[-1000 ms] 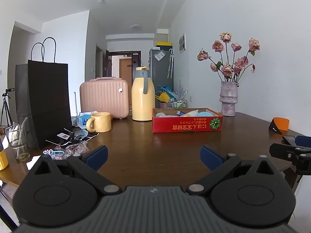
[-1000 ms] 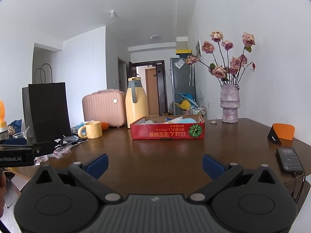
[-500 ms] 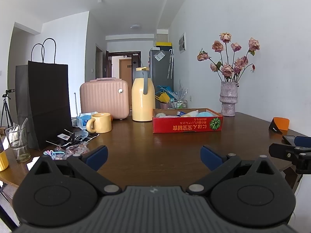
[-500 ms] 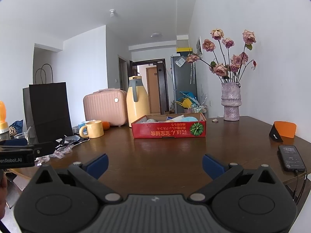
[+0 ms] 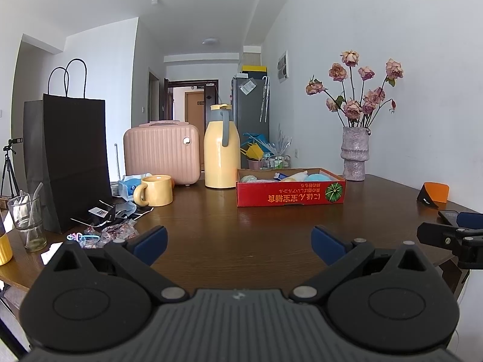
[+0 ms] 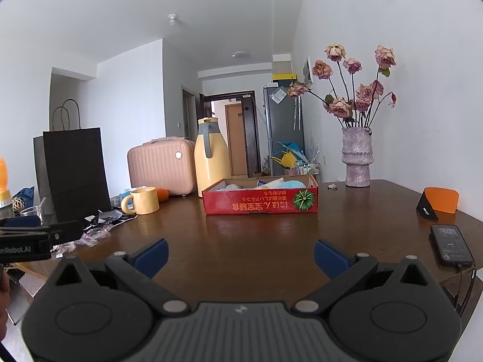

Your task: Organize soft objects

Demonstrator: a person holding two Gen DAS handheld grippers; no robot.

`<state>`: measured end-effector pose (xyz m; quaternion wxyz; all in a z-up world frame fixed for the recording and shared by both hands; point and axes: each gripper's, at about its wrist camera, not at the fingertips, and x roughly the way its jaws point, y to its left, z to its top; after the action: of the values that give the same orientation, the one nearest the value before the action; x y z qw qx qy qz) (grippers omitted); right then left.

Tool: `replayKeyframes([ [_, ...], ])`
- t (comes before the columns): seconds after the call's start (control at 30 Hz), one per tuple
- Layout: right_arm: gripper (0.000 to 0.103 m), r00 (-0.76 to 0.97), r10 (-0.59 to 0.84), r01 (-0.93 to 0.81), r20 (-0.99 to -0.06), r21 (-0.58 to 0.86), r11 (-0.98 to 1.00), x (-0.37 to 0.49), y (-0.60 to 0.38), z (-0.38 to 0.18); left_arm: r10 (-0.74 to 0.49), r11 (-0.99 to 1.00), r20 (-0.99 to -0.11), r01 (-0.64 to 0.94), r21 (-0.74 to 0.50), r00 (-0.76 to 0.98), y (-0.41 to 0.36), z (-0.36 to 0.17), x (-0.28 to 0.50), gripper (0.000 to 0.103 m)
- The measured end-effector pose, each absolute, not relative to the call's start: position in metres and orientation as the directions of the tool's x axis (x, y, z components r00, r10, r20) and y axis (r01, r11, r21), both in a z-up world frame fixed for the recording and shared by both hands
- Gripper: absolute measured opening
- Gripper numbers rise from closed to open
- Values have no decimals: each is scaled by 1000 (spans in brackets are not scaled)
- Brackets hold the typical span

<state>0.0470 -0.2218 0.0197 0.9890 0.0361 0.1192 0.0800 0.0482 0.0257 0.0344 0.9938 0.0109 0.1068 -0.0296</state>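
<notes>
A red cardboard box (image 5: pixel 291 191) stands on the brown table (image 5: pixel 229 235), holding several soft items, among them a blue one (image 5: pixel 317 177) and pale ones. It also shows in the right wrist view (image 6: pixel 261 200). My left gripper (image 5: pixel 238 241) is open and empty, low over the near table edge, well short of the box. My right gripper (image 6: pixel 240 256) is open and empty, also near the front edge. Each gripper shows at the side of the other's view.
A yellow thermos (image 5: pixel 222 147), pink case (image 5: pixel 163 150), yellow mug (image 5: pixel 157 190), black paper bag (image 5: pixel 69 157) and wrappers (image 5: pixel 114 229) stand left. A vase of roses (image 5: pixel 354 150) is at the back right; an orange holder (image 6: pixel 440 200) and phone (image 6: pixel 451 244) at the right.
The right gripper has drifted slightly back and right; the box looks a little farther. The left gripper has barely moved. Both stay open.
</notes>
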Motion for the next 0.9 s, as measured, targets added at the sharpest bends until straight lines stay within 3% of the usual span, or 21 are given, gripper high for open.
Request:
replayKeyframes([
  [0.9,103,961,163,-146,-223,90,985,47,-221,19,-57,998,-199,61,14,978,25,34,46,103],
])
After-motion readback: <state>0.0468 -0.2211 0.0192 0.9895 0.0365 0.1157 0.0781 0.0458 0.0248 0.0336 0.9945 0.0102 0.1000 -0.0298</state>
